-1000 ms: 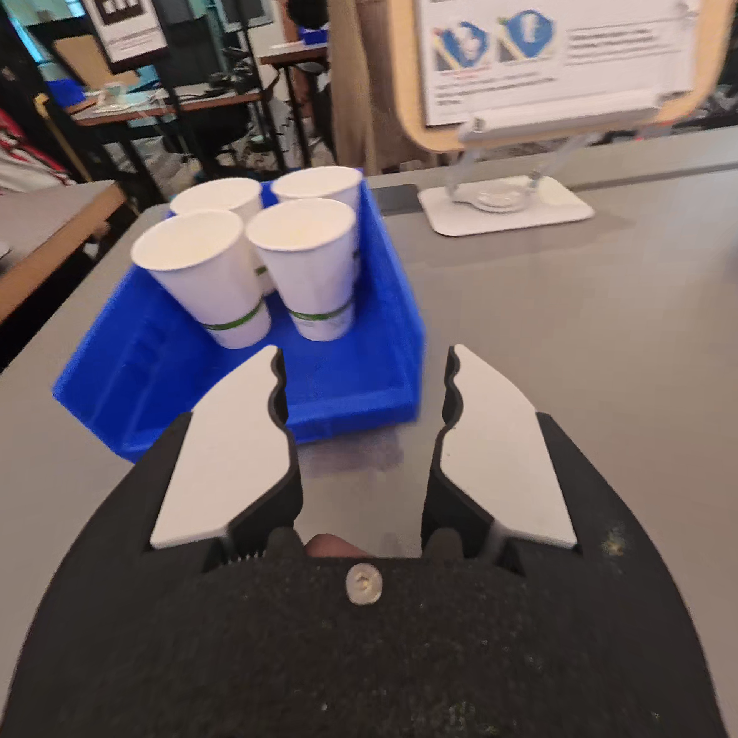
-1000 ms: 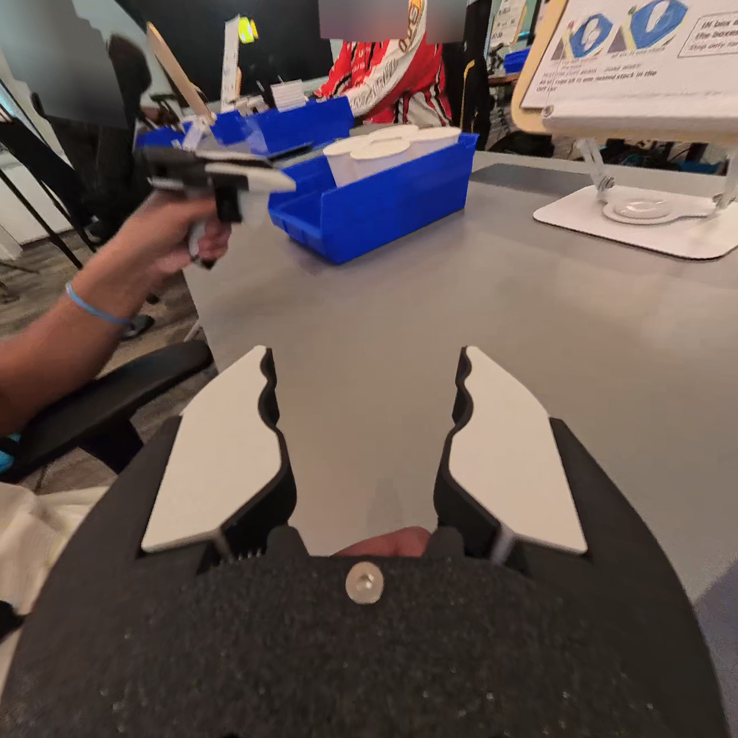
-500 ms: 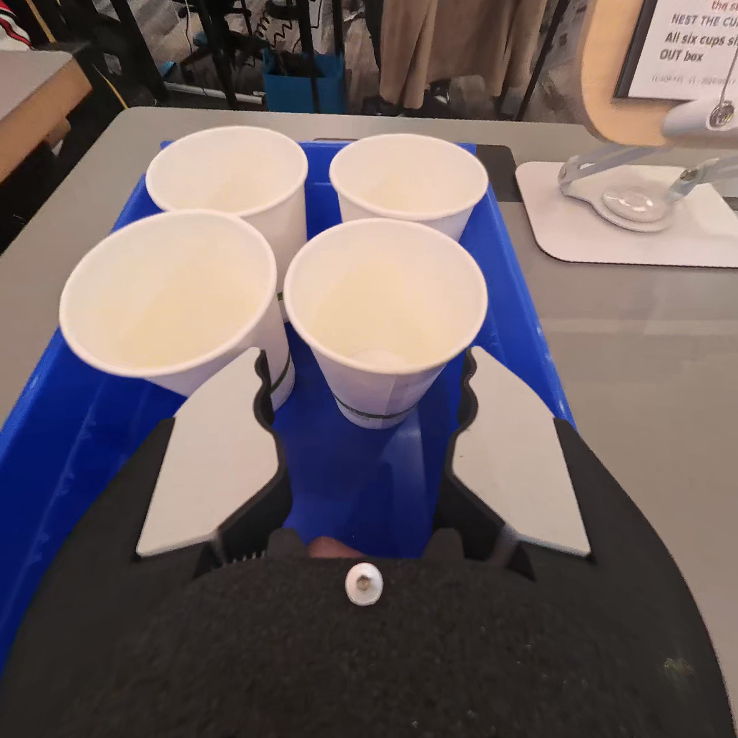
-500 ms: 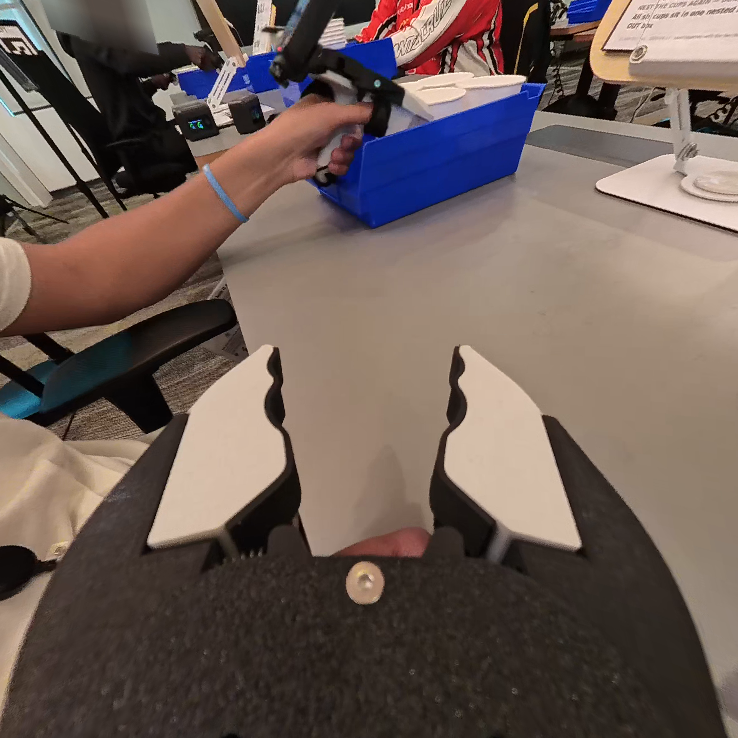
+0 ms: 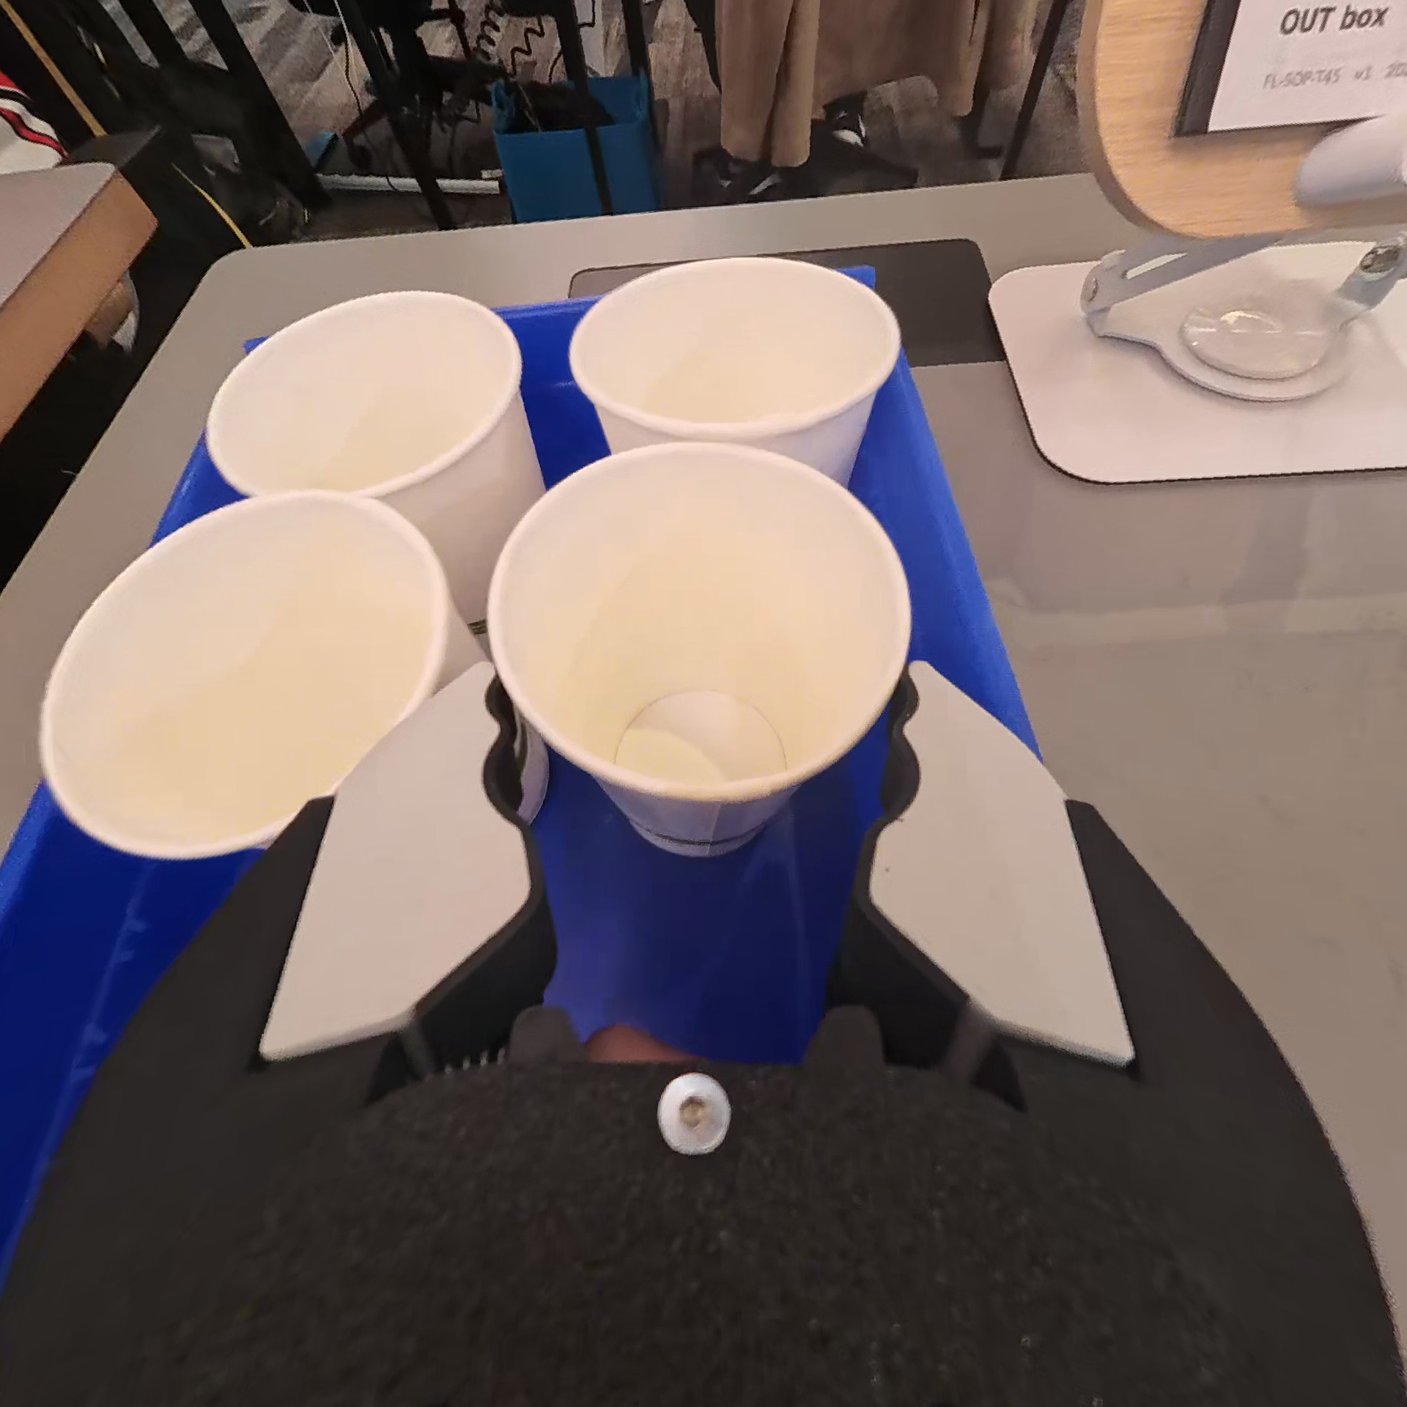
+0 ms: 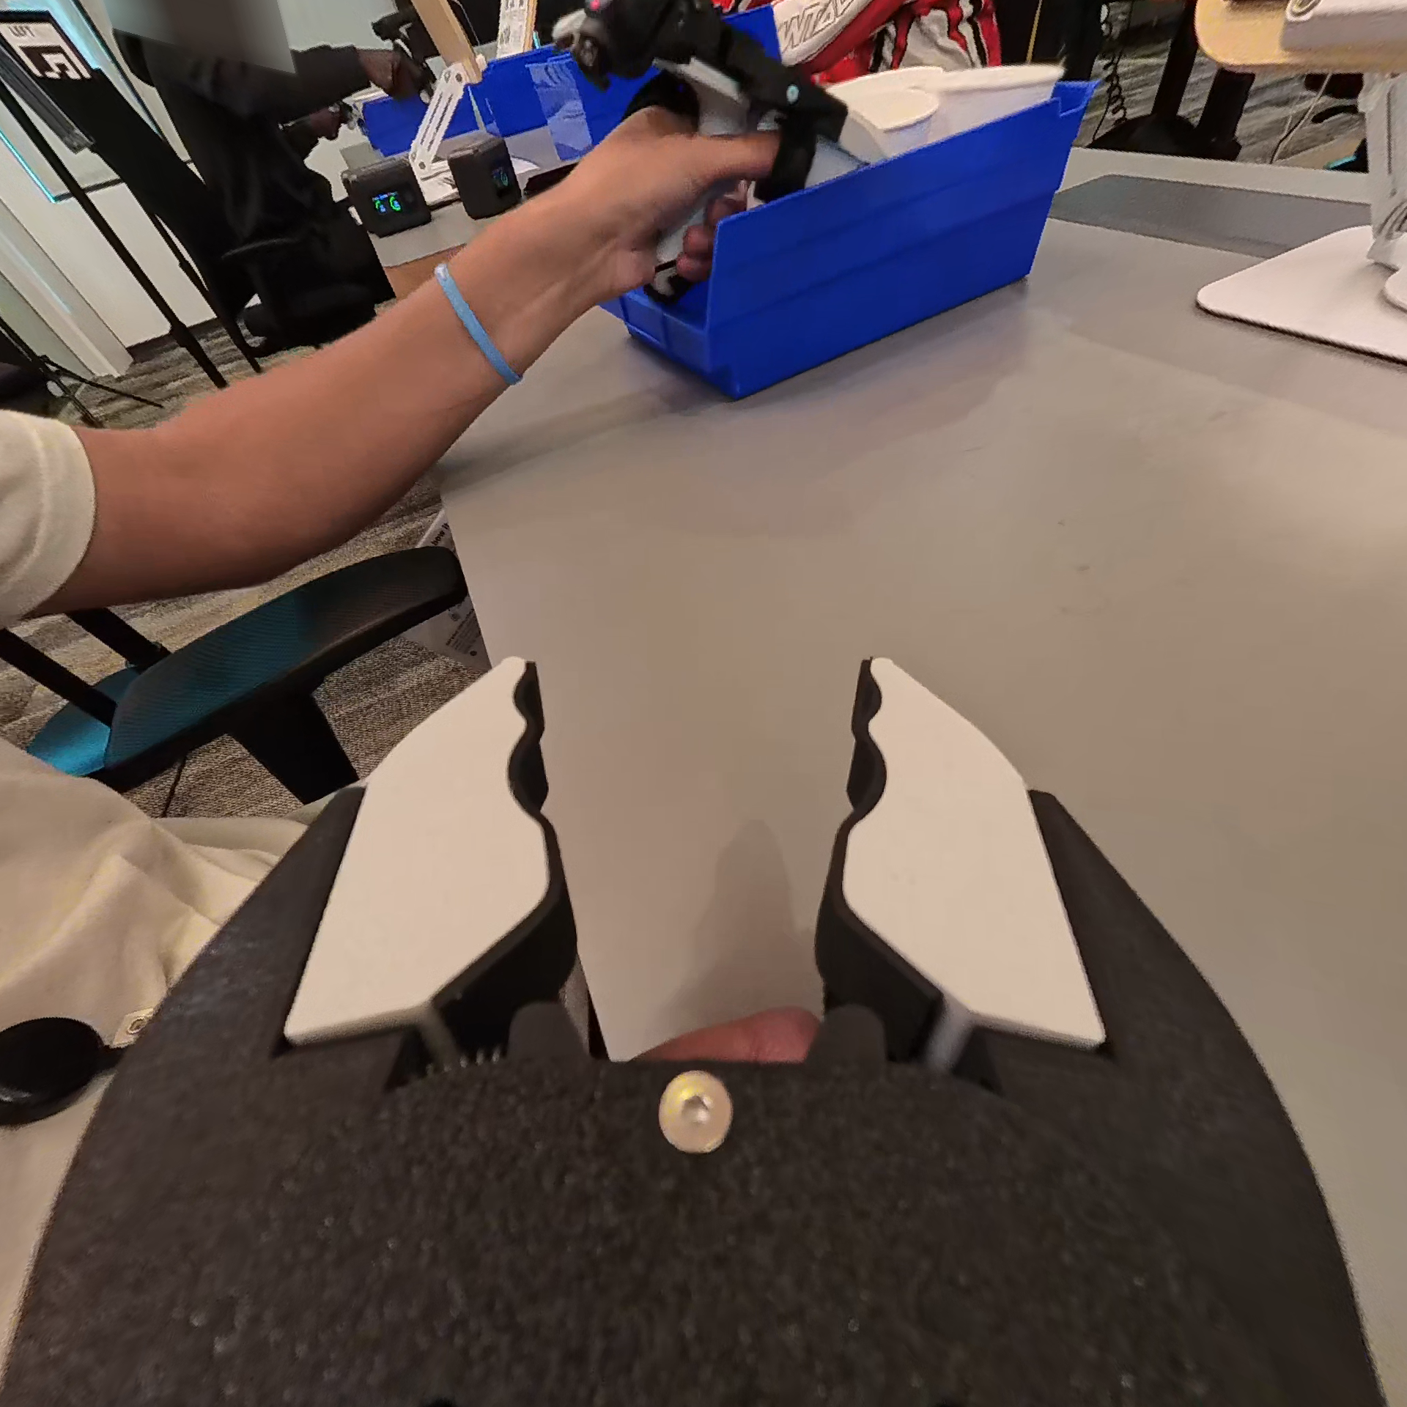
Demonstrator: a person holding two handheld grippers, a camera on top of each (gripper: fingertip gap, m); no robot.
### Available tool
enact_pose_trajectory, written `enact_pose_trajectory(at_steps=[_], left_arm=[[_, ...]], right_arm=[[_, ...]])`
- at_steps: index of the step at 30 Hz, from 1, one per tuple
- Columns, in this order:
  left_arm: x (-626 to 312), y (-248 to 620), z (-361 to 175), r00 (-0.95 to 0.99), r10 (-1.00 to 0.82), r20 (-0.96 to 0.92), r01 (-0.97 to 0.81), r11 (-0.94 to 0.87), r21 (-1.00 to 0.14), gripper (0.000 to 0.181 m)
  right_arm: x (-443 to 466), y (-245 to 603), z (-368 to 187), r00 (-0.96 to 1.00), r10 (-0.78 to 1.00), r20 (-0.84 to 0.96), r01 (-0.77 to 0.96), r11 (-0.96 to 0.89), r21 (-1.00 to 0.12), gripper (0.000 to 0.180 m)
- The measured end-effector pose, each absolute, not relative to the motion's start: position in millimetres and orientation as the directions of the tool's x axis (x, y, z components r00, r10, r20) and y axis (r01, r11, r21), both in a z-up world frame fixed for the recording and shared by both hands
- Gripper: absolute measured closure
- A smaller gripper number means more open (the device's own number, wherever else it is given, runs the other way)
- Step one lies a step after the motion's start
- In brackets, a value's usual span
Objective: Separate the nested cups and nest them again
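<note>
Several white paper cups stand upright in a blue bin on the grey table. My left gripper is open, its two fingers on either side of the near right cup, just under its rim; I cannot tell if they touch it. The near left cup sits beside the left finger. Two more cups stand behind. In the right wrist view the bin is far off with the left gripper over it. My right gripper is open and empty above bare table.
A white stand base with a wooden sign board stands on the table to the right of the bin. A chair armrest sits off the table's left edge. Other tables with blue bins and people are behind.
My left gripper has moved forward and down over the bin, from in front of it to around the near right cup. My right gripper has stayed open over the table, shifting a little.
</note>
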State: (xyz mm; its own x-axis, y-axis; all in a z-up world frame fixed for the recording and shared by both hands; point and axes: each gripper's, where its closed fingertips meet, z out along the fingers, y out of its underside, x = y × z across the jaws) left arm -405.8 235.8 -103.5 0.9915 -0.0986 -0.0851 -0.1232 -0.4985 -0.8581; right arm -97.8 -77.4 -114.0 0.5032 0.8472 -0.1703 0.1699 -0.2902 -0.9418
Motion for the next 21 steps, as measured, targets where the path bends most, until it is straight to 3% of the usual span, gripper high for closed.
enact_pose_trajectory(at_steps=[8, 11, 15, 21], left_arm=[[-415.3, 178.2, -57.6, 0.937, -0.324, -0.127, -0.236, -0.324, -0.916, 0.098], [-412.3, 149.3, -33.3, 0.89, -0.452, -0.058, -0.205, -0.283, -0.937, 0.098], [-367.0, 97.4, 12.8, 0.688, -0.723, 0.058, -0.128, -0.2, -0.971, 0.098], [-266.8, 27.4, 46.8, 0.281, -0.959, 0.014, -0.173, -0.065, -0.983, 0.097]], right_arm=[[-65.6, -66.4, -83.2, 0.511, 0.837, -0.197, 0.09, -0.28, -0.956, 0.101], [-58.6, -60.3, -64.3, 0.471, 0.853, -0.226, 0.063, -0.288, -0.956, 0.101], [-65.6, -50.0, -22.8, 0.396, 0.904, -0.163, 0.091, -0.215, -0.972, 0.101], [-103.5, -24.1, 28.9, 0.284, 0.958, -0.044, 0.228, -0.112, -0.967, 0.093]])
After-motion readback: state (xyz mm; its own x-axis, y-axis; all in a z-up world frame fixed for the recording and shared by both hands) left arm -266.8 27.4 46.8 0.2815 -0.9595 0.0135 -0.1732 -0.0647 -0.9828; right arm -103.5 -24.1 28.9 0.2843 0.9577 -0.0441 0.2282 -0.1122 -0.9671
